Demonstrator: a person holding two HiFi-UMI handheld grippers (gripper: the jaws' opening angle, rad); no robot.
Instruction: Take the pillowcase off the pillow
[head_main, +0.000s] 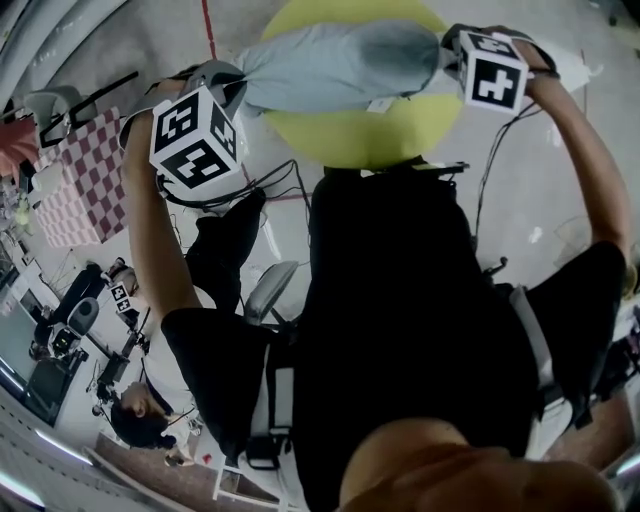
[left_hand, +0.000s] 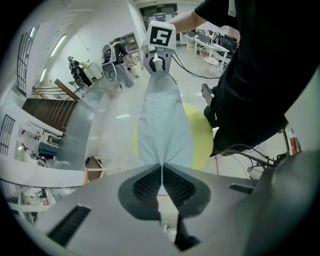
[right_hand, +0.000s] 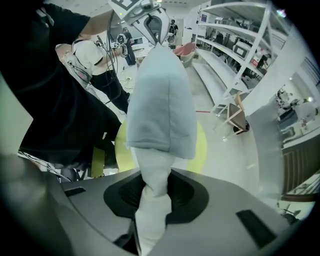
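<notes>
Pillowcase: the pale blue-grey pillowcase (head_main: 340, 65) (left_hand: 162, 125) (right_hand: 160, 100) is hanging stretched in the air between the two grippers, running left to right in front of the person in the head view. It is touching nothing below it.

Pillow: the white pillow (right_hand: 152, 200) is sticking out of the pillowcase's open end in the right gripper view, bunched into a narrow neck. The rest of it is filling the case.

Left gripper: the left gripper (head_main: 232, 85) (left_hand: 161, 170) (right_hand: 159, 42) is pinching the pillowcase's far, closed end. Its jaws are sitting almost together, with only a thin fold of the blue-grey cloth between the pads.

Right gripper: the right gripper (head_main: 447, 50) (right_hand: 152, 192) (left_hand: 159, 70) is clamping the exposed white neck of the pillow just past the case's hem. Its pads are pressing into the pillow from both sides.

Marker cubes: one marker cube (head_main: 195, 140) is riding on the left gripper and the other (head_main: 492, 72) on the right.

Person: the person (head_main: 400, 300) is wearing black and holding both arms forward, one to each gripper.

Yellow disc: the yellow disc (head_main: 350, 135) (left_hand: 197, 135) (right_hand: 200, 142) is lying directly under the pillowcase, well apart from it.

Surroundings: a pink-and-white checked cloth (head_main: 85, 175) is lying off to the left in the head view. White shelving (right_hand: 235, 50) is standing along the wall in the right gripper view.
</notes>
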